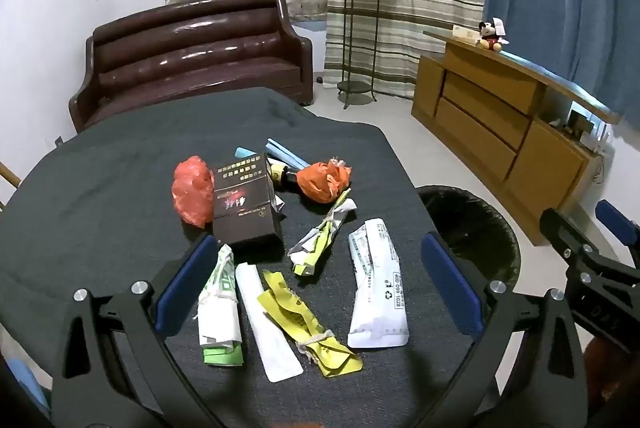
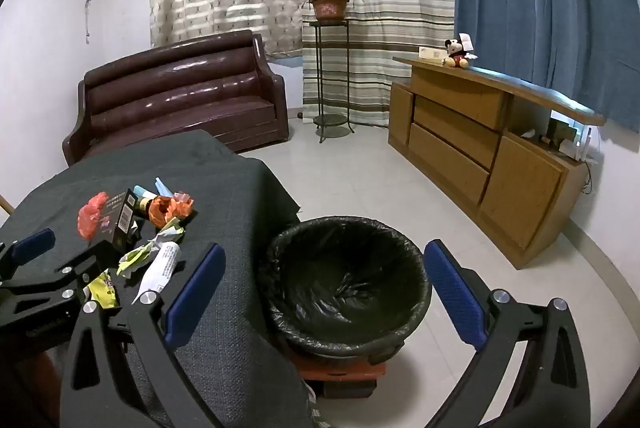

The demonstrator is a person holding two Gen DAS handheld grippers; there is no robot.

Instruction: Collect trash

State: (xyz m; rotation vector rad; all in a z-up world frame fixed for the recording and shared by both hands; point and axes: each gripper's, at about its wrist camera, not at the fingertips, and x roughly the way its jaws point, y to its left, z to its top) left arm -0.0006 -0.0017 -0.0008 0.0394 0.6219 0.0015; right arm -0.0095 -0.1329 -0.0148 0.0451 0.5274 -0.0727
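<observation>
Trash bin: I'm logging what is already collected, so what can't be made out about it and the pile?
- Trash bin: right wrist view shows only crumpled black liner; its dark folds could hide small items. In the left wrist view the table edge cuts it off.
- Small brown bottle: mostly behind the dark carton; label too small.
- Blue items: partly hidden behind the carton, unidentifiable.

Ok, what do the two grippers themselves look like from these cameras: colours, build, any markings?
Both match: the left gripper and the right gripper have black frames with cut-out triangular openings, silver round bolts at the joints, and long blue pads on the fingers. Seen from the left camera, the right gripper's body shows embossed lettering, too blurred to read. No cables or sleeves show.
</observation>
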